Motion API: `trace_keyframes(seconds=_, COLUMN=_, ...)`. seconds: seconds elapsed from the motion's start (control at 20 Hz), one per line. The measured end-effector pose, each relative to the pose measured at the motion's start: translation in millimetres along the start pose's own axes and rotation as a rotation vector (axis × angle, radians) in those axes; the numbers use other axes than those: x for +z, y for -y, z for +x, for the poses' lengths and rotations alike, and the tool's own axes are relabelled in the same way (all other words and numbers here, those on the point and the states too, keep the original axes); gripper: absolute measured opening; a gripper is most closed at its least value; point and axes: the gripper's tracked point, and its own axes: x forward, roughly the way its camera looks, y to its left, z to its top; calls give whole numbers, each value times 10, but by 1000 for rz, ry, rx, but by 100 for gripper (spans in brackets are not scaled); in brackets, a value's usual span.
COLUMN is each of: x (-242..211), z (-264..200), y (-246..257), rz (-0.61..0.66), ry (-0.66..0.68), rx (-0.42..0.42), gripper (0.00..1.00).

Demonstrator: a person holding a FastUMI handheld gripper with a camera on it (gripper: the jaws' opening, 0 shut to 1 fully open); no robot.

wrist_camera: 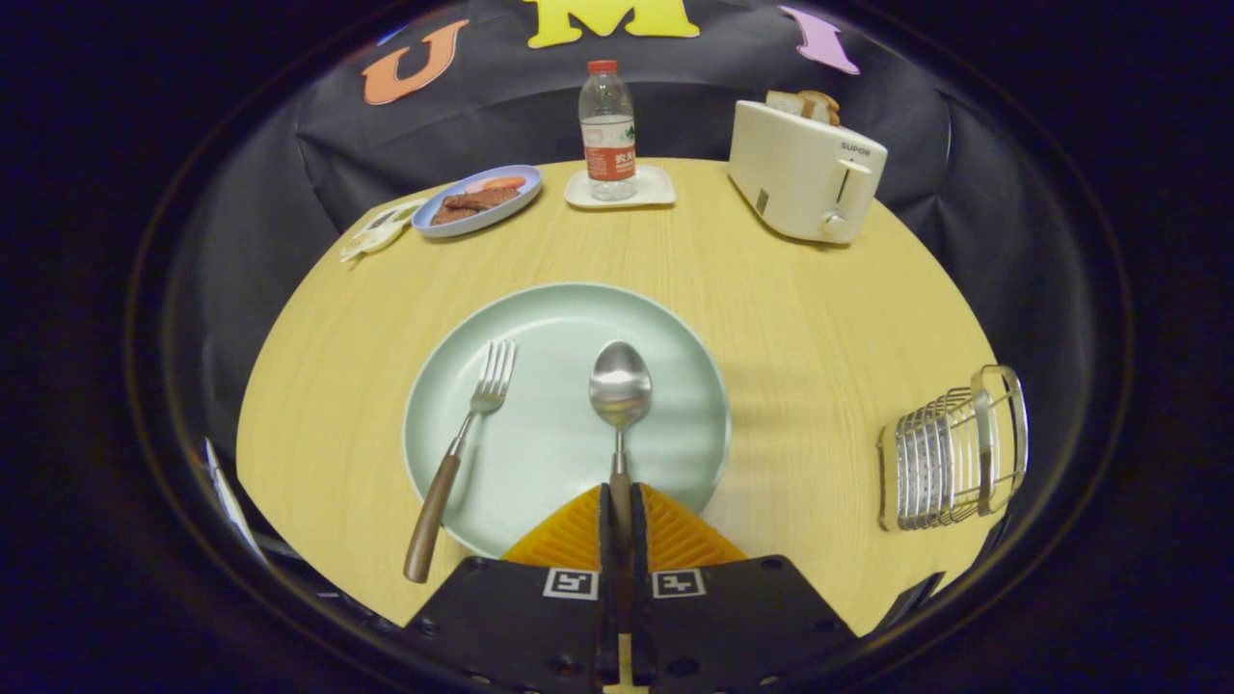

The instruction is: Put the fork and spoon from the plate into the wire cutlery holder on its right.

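Steel spoon [620, 390] on the pale green plate [675, 337] has its handle clamped by the hand-held gripper [620, 516]; next, lift it toward the wire cutlery holder [954, 453] right of the plate.

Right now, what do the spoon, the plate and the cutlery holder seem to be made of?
Spoon, handle clamped in the gripper: shiny metal bowl with reflections, brown handle that looks like wood.
Plate: pale green with a smooth matte sheen, probably ceramic or melamine.
Wire cutlery holder: thin, bright silvery metal wires, likely steel.
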Motion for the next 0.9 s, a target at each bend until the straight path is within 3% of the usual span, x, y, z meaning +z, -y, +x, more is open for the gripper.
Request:
trace_keyframes(seconds=0.4, x=173, z=-517, y=145, rz=-86, ry=85, rx=112, gripper=1)
trace_keyframes(seconds=0.65, x=197, z=-884, y=448, rz=-80, ry=134, rx=109, gripper=1)
trace_keyframes(seconds=0.9, x=290, z=-1174, y=958, rz=6, ry=188, rx=66, gripper=1)
